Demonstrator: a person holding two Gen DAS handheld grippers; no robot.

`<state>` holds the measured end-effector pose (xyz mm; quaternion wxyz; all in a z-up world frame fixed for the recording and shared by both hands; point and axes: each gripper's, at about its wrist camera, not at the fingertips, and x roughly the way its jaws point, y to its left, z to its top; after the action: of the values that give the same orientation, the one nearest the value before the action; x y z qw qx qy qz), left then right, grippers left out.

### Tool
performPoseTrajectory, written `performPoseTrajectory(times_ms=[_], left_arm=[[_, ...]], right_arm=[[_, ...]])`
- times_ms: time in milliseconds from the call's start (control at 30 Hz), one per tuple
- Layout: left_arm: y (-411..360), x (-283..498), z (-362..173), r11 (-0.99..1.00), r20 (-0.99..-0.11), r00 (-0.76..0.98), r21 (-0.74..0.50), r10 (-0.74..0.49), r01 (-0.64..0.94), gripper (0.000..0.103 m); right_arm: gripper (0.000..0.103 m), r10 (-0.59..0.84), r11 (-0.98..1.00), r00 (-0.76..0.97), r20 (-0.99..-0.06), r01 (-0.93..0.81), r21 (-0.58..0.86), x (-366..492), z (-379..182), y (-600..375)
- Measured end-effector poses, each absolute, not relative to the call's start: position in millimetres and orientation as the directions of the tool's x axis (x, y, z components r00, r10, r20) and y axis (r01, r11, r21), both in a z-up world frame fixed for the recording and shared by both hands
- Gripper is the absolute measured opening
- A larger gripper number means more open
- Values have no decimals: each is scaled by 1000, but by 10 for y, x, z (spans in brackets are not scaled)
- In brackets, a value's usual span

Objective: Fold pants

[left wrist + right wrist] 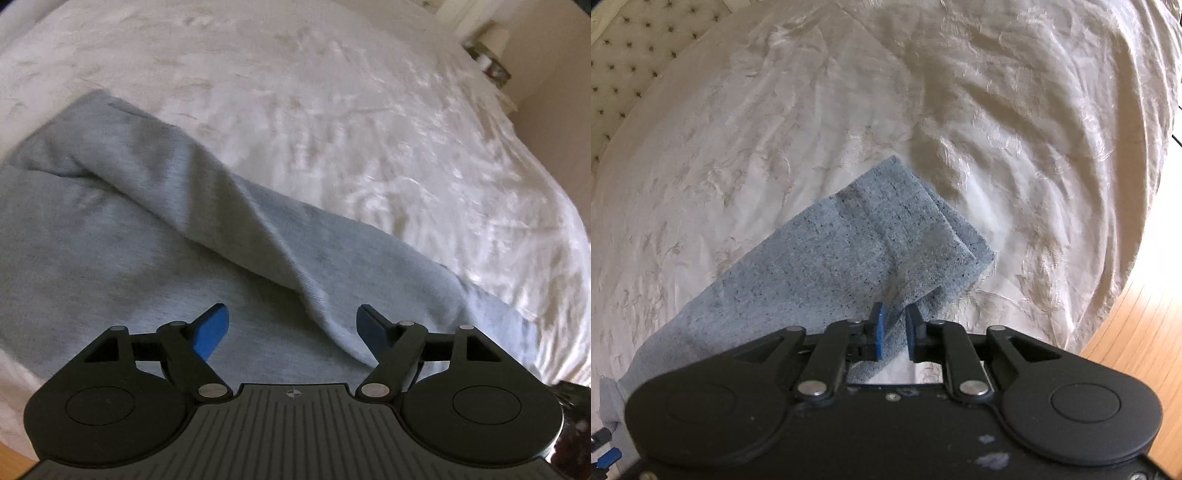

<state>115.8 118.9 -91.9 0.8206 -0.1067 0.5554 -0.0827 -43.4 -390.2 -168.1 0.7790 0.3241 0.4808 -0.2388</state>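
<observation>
Left claw (pixel 293 328): jaws spread wide, nothing between them, blue pads on both sides. Hovering just above the grey pants (pixel 122 229); contact with the fabric not confirmable from this angle.

Pants lying on the bed, on a white patterned bedspread (pixel 351 122). In the left wrist view, broad grey panel filling the lower left, with a raised fold ridge (pixel 255 236) running diagonally from upper left down toward the right pad. Far edge of the fabric near the right side of the bed.

Right claw (pixel 894 334): jaws nearly closed, pinching a bunched bit of the pants' leg end (pixel 886 229) between the blue pads. Fabric visibly gathered between the pads and passing down behind them. Leg end looks doubled, two layered edges visible at its far corner (pixel 979 254). Rest of the leg trailing off to the lower left of the right wrist view, over the bedspread (pixel 812 110).

Tufted headboard (pixel 631 55) at top left in the right wrist view. Wood floor (pixel 1137 332) at right, beyond the bed edge. Blurred items on a nightstand (pixel 487 59) at top right in the left wrist view, not identifiable.
</observation>
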Motion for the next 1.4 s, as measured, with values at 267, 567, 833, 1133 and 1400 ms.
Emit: performPoseTrajectory(times_ms=[267, 567, 833, 1133, 1400], left_arm=[[1858, 1357, -992, 985, -920, 359, -170, -159, 1, 75], [2945, 1759, -1140, 993, -935, 333, -114, -119, 35, 75], [3667, 2080, -1324, 993, -946, 307, -116, -109, -5, 75], [3949, 2248, -1675, 993, -967, 229, -115, -114, 8, 75], [3895, 2258, -1800, 992, -972, 204, -103, -114, 67, 79]], right_arm=[[36, -148, 748, 505, -850, 619, 238, -520, -1205, -3437], [48, 95, 898, 603, -792, 292, 330, -39, -841, -1652], [69, 348, 929, 562, -750, -100, 356, 778, -814, 17], [83, 356, 932, 492, -794, -244, 267, 1721, -1157, 887], [84, 382, 919, 375, -845, -253, 304, 2369, -1612, 1095]])
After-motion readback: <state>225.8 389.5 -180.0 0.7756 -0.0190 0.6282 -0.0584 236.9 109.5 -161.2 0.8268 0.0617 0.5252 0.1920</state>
